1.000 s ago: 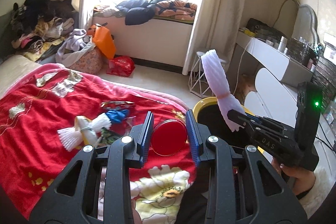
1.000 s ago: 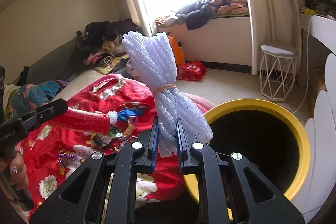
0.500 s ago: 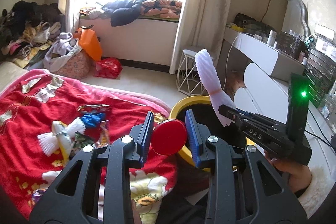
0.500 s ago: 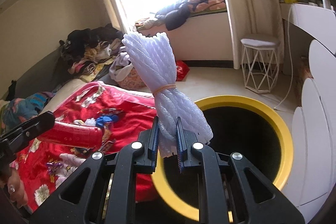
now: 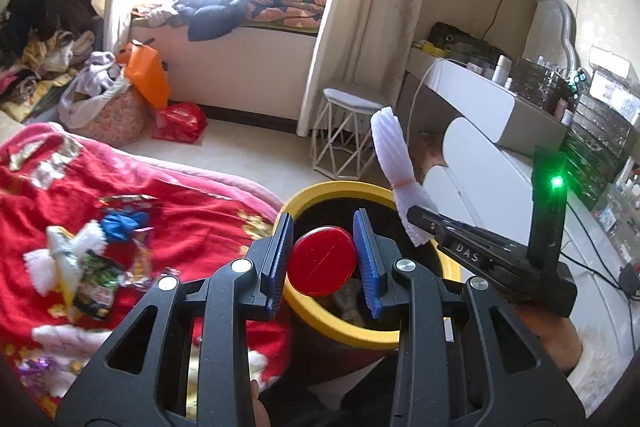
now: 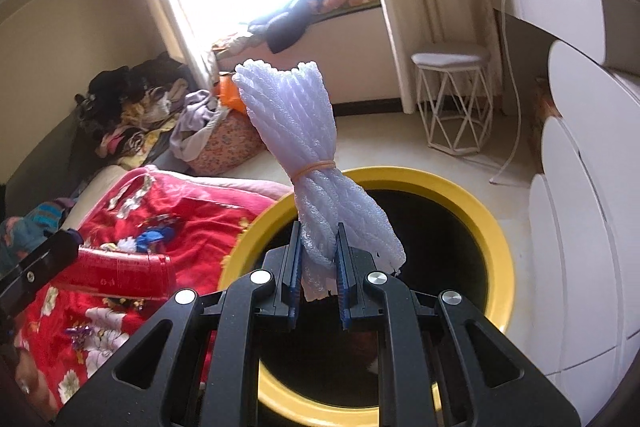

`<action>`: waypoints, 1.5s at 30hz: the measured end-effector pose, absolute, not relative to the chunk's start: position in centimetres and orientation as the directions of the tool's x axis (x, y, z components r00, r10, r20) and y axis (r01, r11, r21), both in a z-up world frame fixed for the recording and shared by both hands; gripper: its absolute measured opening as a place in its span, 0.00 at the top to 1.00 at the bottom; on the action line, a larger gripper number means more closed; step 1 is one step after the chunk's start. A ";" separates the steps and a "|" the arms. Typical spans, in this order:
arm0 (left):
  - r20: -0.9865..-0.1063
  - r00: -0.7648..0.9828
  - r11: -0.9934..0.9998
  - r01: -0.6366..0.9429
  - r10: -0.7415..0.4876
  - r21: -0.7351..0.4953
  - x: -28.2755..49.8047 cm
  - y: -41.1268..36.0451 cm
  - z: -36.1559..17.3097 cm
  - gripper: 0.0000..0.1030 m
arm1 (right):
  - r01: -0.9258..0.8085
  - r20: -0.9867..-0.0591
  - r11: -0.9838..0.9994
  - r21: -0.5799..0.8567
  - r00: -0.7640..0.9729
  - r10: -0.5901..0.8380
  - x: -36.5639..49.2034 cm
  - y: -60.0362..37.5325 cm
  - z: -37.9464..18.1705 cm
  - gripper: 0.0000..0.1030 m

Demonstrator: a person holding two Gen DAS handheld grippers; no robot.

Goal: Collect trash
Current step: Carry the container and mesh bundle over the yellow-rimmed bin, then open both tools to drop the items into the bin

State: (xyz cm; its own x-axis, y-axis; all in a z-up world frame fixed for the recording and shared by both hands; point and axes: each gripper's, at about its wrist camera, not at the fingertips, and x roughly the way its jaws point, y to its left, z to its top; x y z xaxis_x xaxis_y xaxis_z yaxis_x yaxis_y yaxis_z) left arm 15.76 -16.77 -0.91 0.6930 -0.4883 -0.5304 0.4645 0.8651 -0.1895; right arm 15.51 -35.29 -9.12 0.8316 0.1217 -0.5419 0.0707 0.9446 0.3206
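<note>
The left gripper (image 5: 322, 259) is clamped on a red cylindrical can (image 5: 322, 261); the right gripper (image 6: 318, 269) pinches a white foam-net bundle (image 6: 308, 151). Both hang over a yellow-rimmed black bin (image 6: 460, 195) beside the red floral bed quilt (image 5: 192, 211) strewn with wrappers (image 5: 96, 283).

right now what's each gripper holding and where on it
Left gripper clamps a red can across its sides, near the end. Right gripper pinches a banded white foam net bundle near its lower end.
</note>
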 end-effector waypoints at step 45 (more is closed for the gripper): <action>-0.570 0.667 0.877 0.374 -0.480 -0.302 19.8 -17.1 -5.1 0.10 | 0.172 -0.607 0.914 0.367 0.789 0.095 16.3 -39.3 -12.3 0.50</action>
